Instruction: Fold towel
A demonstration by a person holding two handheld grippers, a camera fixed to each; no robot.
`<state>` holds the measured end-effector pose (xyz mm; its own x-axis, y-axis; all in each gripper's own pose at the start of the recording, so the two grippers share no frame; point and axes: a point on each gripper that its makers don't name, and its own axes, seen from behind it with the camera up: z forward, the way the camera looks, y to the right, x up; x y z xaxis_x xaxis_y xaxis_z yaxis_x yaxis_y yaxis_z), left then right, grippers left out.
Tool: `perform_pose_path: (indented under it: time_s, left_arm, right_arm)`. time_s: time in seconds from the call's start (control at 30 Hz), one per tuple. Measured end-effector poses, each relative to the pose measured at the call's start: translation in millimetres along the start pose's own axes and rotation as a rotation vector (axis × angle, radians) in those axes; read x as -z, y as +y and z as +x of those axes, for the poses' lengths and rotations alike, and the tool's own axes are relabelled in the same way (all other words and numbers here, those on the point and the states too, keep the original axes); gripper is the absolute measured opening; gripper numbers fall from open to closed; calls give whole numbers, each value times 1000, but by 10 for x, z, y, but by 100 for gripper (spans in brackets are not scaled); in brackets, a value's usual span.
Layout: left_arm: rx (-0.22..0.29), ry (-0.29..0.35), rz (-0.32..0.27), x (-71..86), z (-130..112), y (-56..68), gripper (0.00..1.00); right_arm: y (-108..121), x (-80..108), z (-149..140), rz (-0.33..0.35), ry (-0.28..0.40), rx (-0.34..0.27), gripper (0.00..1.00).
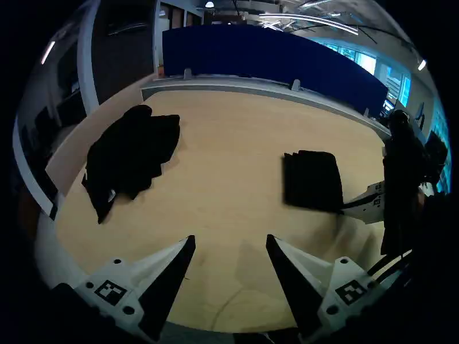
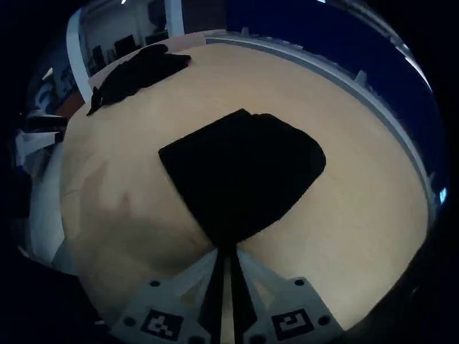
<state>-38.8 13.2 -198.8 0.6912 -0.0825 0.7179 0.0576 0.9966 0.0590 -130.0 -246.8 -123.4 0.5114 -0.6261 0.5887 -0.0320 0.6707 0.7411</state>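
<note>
The towel (image 2: 241, 178) is black and folded into a thick, flat pad on the pale wooden table (image 1: 229, 143). In the right gripper view it lies straight ahead of the right tool (image 2: 228, 252), and its near corner tapers down to the fingertips. The two fingers are pressed almost together, pinching that corner. The rest of the pad rests flat on the wood.

In the left gripper view the left tool (image 1: 229, 238) is spread wide over bare table and holds nothing. The towel sits ahead and to the right, well apart from this tool. A loose heap of dark cloth (image 1: 129, 157) lies farther off to the left, near the table's edge. A blue partition (image 1: 269, 57) runs along the far side.
</note>
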Motion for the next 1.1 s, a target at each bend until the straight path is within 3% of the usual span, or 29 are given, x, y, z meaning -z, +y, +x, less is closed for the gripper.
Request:
perform_pose_path:
  time_s: [0.2, 0.4, 0.8, 1.1]
  left_arm:
    - [-4, -1, -2, -7, 12, 13, 91]
    - [-17, 1, -13, -27, 67, 62, 92]
    - [-70, 42, -57, -15, 430, 240, 91]
    - [-110, 75, -84, -5, 717, 336, 92]
  right_arm:
    - [28, 42, 42, -5, 10, 13, 5]
    - [104, 195, 264, -22, 53, 31, 4]
    - [390, 726, 980, -79, 156, 104, 4]
    - [573, 1186, 1350, -104, 203, 130, 4]
